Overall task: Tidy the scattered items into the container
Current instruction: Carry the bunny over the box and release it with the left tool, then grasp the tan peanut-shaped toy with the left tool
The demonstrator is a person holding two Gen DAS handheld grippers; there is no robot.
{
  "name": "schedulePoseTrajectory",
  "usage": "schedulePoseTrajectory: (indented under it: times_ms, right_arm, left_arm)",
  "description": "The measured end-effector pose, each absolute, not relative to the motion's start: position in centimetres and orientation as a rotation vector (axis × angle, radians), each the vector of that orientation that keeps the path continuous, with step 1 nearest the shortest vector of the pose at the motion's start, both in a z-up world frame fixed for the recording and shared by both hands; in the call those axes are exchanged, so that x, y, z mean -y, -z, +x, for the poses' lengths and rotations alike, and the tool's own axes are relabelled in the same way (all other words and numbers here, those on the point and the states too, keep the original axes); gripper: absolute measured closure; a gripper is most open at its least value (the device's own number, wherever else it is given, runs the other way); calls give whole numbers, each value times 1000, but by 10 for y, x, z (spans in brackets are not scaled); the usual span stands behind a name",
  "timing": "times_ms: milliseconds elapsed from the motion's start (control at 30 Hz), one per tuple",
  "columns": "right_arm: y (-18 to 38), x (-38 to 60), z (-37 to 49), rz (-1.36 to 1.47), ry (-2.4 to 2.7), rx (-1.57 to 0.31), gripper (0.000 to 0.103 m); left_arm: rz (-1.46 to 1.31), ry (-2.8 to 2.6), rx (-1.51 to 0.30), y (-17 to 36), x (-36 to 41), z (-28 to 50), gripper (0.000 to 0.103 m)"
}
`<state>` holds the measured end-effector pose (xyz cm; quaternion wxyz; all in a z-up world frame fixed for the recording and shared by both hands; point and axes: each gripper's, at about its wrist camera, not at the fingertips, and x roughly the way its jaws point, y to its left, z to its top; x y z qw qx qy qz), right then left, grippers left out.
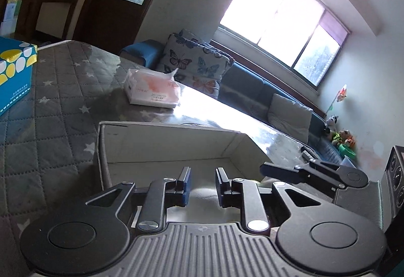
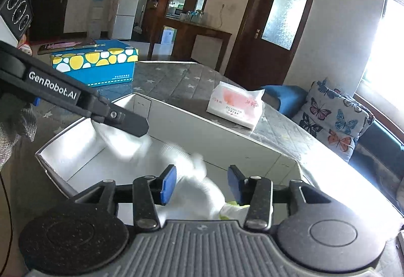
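At the far left of the right wrist view, a blue cardboard box printed with yellow and white pebbles (image 2: 97,66) sits on the grey quilted star-patterned tabletop (image 2: 176,79), with a dark flat phone-like slab (image 2: 67,46) lying on its lid. In front of it the left gripper (image 2: 131,122) reaches in from the left over an open white rectangular container (image 2: 161,110); in its own camera view, the left gripper (image 1: 202,182) has its blue pads parted with nothing pinched between them, hanging above the container's pale floor. Inside the container lies a heap of soft white crumpled cloth or paper items (image 2: 192,188), blurred, with a bit of yellow-green (image 2: 231,206) at the near edge. The right gripper (image 2: 201,182) stands over this heap, its blue pads spread apart and not pressing on the white material between them. Further right, beyond the container, a white and pink soft tissue pack (image 2: 236,105) rests on the tabletop. At the far right a butterfly-print cushion (image 2: 335,115) leans on a dark blue sofa (image 2: 378,143) beneath the bright window.
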<state>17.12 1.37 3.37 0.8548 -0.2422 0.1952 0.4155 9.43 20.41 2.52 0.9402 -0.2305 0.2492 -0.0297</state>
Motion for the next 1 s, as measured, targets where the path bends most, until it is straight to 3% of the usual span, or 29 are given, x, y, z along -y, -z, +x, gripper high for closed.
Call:
schedulePoseTrajectory:
  times_ms: [67,167,400,467,1000]
  right_arm:
    - [-39,-5,168,-493,-872,-400,52]
    - [-46,11,158,-464,-866,-389,39]
    - [-56,54,135,-405,-831,-387,32]
    - [-55,68,128,-393,-817,-388,24]
    - [-13,161,95,-289,-682,-530,24]
  left_arm:
    - [-469,65,-502,-29,-199,90,80]
    - [-456,78,-500,-34,-189,83,80]
    - [-419,122,-509,-37,-157,71,80]
    - [-409,144,-510,-37,-148,67,80]
    - [-386,325,-650,-7,-76,75,75]
